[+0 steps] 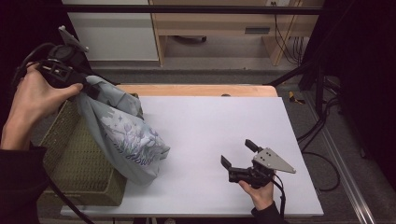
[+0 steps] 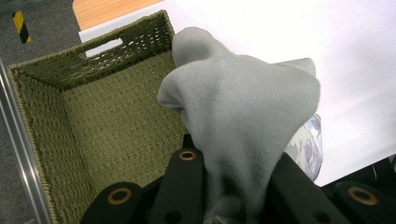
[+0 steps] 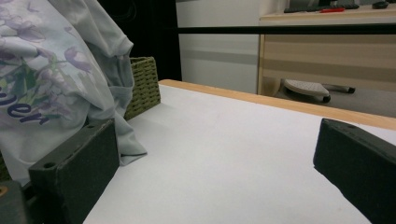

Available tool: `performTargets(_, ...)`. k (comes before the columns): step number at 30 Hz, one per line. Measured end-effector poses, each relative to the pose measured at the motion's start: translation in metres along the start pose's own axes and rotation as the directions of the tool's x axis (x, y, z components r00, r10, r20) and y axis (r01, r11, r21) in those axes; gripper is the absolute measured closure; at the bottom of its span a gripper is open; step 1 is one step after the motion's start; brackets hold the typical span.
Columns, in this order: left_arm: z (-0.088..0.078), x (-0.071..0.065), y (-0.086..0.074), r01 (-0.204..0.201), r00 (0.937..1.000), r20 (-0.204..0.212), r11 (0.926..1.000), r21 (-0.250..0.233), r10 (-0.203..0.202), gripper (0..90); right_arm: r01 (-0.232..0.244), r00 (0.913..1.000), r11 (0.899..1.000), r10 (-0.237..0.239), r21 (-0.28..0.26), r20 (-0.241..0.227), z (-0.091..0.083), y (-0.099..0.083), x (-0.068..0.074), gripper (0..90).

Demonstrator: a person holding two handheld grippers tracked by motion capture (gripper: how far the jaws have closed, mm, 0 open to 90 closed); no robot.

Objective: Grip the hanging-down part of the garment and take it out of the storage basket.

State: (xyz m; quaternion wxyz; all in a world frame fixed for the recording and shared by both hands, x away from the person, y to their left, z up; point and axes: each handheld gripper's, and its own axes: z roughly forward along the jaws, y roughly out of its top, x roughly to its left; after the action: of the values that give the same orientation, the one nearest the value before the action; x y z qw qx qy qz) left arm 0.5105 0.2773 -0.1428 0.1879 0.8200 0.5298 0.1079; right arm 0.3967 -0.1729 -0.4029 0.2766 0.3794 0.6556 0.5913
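- Holding a bunched corner of the grey shirt, the left gripper has its jaws clamped on the cloth, raised above the green woven basket at the table's left edge.
- The shirt hangs from that pinch and drapes over the basket's rim onto the white table; its printed lower part rests there.
- Only a small fold is pinched, so it could slip free, I judge, if lifted sharply.
- Dragging cloth might snag the rim and tip or shift the basket.
- The right gripper hovers near the table's front with jaws apart, empty, well away from the shirt, so it offers no support.
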Motion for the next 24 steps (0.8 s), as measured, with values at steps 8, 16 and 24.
performTargets(8,0.000,0.000,0.001,-0.002,1.0000,0.001,1.0000,0.001,0.002,83.6,-0.024,0.9992,1.000,0.024,-0.001,0.033,-0.014,-0.013,-0.008,0.3)
performTargets(16,0.000,-0.001,0.000,-0.006,1.0000,0.004,1.0000,-0.003,0.006,83.6,-0.012,0.9983,1.000,0.012,-0.003,0.057,-0.022,-0.020,-0.012,0.3)
performTargets(24,0.001,-0.001,0.000,-0.005,1.0000,0.008,1.0000,-0.007,0.005,83.6,-0.022,0.9976,1.000,0.021,0.009,0.065,-0.024,-0.024,-0.013,0.3)
